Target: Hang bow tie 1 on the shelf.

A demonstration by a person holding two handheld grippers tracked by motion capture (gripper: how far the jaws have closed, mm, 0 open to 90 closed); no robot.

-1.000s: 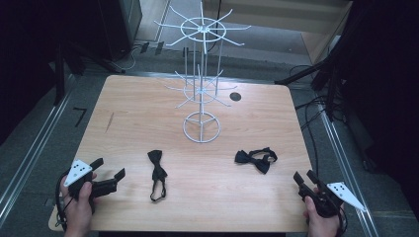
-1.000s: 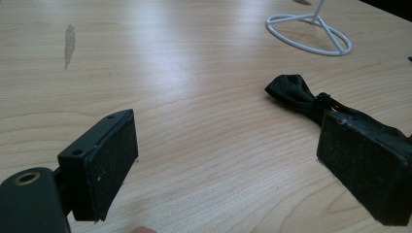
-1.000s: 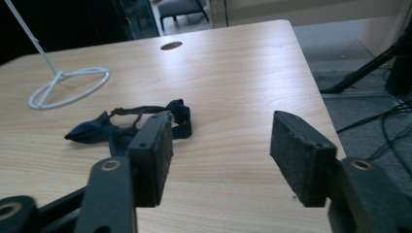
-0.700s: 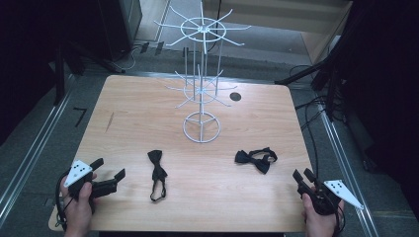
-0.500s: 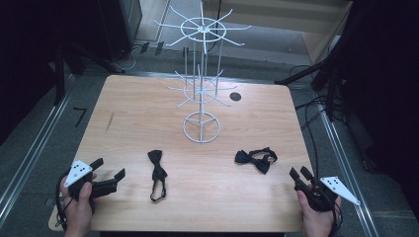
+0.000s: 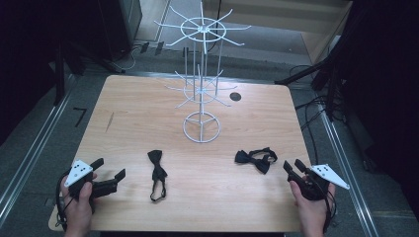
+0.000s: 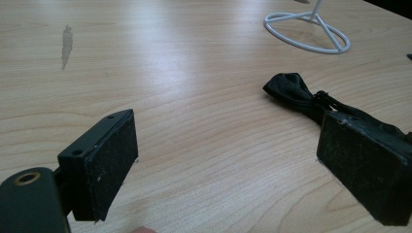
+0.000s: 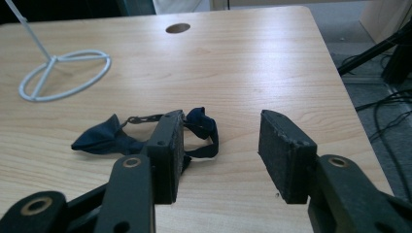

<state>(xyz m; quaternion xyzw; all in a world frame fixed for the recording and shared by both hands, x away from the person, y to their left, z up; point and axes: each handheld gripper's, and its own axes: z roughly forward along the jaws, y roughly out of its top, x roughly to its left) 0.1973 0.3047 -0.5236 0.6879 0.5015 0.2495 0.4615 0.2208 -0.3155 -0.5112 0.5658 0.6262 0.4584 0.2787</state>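
Two black bow ties lie on the wooden table [image 6: 143, 108]. One bow tie [image 6: 157, 174] [image 7: 291, 90] is stretched out left of centre, just right of my left gripper [image 6: 109, 168] [image 7: 228, 145], which rests open and empty near the front left corner. The other bow tie [image 6: 254, 158] [image 8: 104, 136] lies at the right, a little ahead and left of my right gripper [image 6: 292, 165] [image 8: 221, 141]. Its jaws have just been closing partway, stand open, and have nothing between them. A white wire display stand [image 6: 201, 94] rises from the table's middle.
The stand's ring base [image 6: 201, 127] [image 7: 307, 34] [image 8: 63, 73] sits behind both ties, with thin wire hooks sticking out above it. A round cable hole [image 6: 235, 97] [image 8: 177, 28] is at the back right. Cables lie on the floor [image 6: 316, 118] off the right edge.
My right gripper has moved a little left and up the picture toward the right bow tie, and its jaws have narrowed somewhat. The left gripper and both ties have stayed put.
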